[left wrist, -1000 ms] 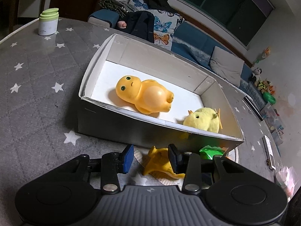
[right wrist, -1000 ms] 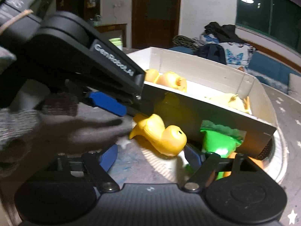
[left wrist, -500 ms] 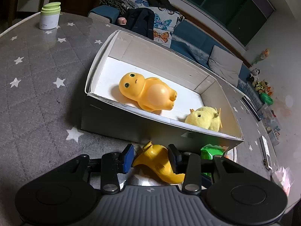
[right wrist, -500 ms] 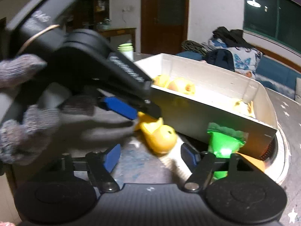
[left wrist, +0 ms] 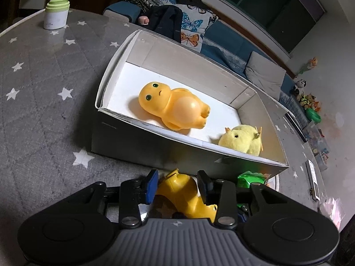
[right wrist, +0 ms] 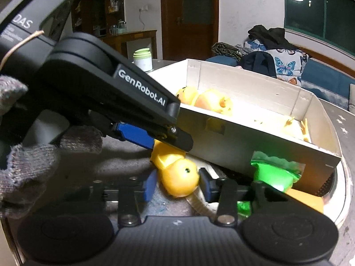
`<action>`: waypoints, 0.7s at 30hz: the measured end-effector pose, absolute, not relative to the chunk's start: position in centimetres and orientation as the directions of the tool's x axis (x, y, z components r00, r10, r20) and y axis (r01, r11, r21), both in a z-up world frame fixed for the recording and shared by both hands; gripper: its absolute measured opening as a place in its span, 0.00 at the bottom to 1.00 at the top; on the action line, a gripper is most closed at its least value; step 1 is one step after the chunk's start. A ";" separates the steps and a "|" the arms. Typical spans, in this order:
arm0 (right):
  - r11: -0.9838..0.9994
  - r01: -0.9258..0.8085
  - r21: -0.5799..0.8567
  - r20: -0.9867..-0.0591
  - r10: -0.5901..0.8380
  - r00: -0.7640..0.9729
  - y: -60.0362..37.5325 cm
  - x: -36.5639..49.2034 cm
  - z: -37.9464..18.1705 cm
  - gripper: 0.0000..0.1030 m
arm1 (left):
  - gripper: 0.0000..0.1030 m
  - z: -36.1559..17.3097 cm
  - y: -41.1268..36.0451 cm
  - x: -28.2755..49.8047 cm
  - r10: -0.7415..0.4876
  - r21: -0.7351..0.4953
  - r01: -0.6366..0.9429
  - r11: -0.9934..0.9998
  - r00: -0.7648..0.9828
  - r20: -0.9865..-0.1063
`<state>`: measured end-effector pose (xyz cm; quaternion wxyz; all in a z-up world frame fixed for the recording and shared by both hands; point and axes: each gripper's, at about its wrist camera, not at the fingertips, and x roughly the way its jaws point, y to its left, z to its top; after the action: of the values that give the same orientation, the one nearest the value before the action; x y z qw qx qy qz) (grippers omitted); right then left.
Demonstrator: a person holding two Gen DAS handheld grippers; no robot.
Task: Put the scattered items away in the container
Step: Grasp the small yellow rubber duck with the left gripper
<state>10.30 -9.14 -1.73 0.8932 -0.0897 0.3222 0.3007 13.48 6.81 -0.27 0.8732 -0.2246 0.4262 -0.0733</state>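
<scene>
A yellow rubber duck (left wrist: pixel 182 190) lies on the grey star-patterned table just in front of the white box (left wrist: pixel 155 137). My left gripper (left wrist: pixel 177 182) straddles its tail end; its jaws are closing, close beside the duck, and I see no firm press. In the right wrist view my right gripper (right wrist: pixel 177 185) is closing on the duck's (right wrist: pixel 179 177) head, with both blue pads against it. The left gripper (right wrist: pixel 166 141) reaches in from the upper left, held by a gloved hand (right wrist: pixel 26 173). Inside the box lie an orange doll (left wrist: pixel 175 108) and a yellow plush chick (left wrist: pixel 241 139).
A green packet (right wrist: pixel 275 175) and an orange item (right wrist: pixel 304 199) lie to the right of the duck, against the box's (right wrist: pixel 233 137) front wall. A white jar with a green lid (left wrist: pixel 56 13) stands far back left. A sofa with clothes lies beyond the table.
The right gripper's jaws have narrowed from wide apart to the sides of the duck's head. The left jaws narrowed slightly. The duck sits closer between both grippers.
</scene>
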 end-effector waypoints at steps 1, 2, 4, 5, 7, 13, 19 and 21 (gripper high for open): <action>0.804 -0.594 0.035 -0.629 0.479 0.612 -9.2 10.3 -1.7 0.37 | 0.38 -0.3 6.8 13.4 -0.321 -0.456 -0.060 0.888 0.629 -0.708; 0.805 -0.593 0.035 -0.629 0.478 0.613 -9.2 10.2 -1.8 0.37 | 0.35 -0.2 6.8 13.3 -0.323 -0.456 -0.055 0.888 0.632 -0.704; 0.805 -0.592 0.029 -0.631 0.475 0.614 -9.2 10.0 -1.8 0.37 | 0.33 -0.1 6.7 13.2 -0.323 -0.452 -0.044 0.891 0.637 -0.699; 0.805 -0.592 0.028 -0.631 0.474 0.615 -9.1 9.9 -1.7 0.37 | 0.33 -0.1 6.7 13.1 -0.324 -0.451 -0.043 0.892 0.636 -0.700; 0.804 -0.594 0.019 -0.633 0.470 0.616 -9.0 9.7 -1.7 0.37 | 0.33 0.0 6.6 12.9 -0.325 -0.450 -0.040 0.892 0.634 -0.702; 0.809 -0.588 0.010 -0.629 0.463 0.625 -9.1 8.6 -1.6 0.36 | 0.34 0.0 6.2 12.0 -0.327 -0.443 -0.032 0.896 0.626 -0.708; 0.803 -0.595 0.006 -0.635 0.463 0.619 -9.0 7.0 -1.4 0.36 | 0.38 -0.2 5.6 10.9 -0.316 -0.426 -0.039 0.904 0.611 -0.726; 0.801 -0.598 0.003 -0.636 0.463 0.617 -9.0 6.5 -1.4 0.36 | 0.40 -0.3 5.4 10.5 -0.314 -0.423 -0.041 0.905 0.608 -0.729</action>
<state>6.54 -9.05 -1.36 0.8930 -0.1054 0.3210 0.2972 10.52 5.44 -0.30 0.8733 -0.2034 0.4358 -0.0781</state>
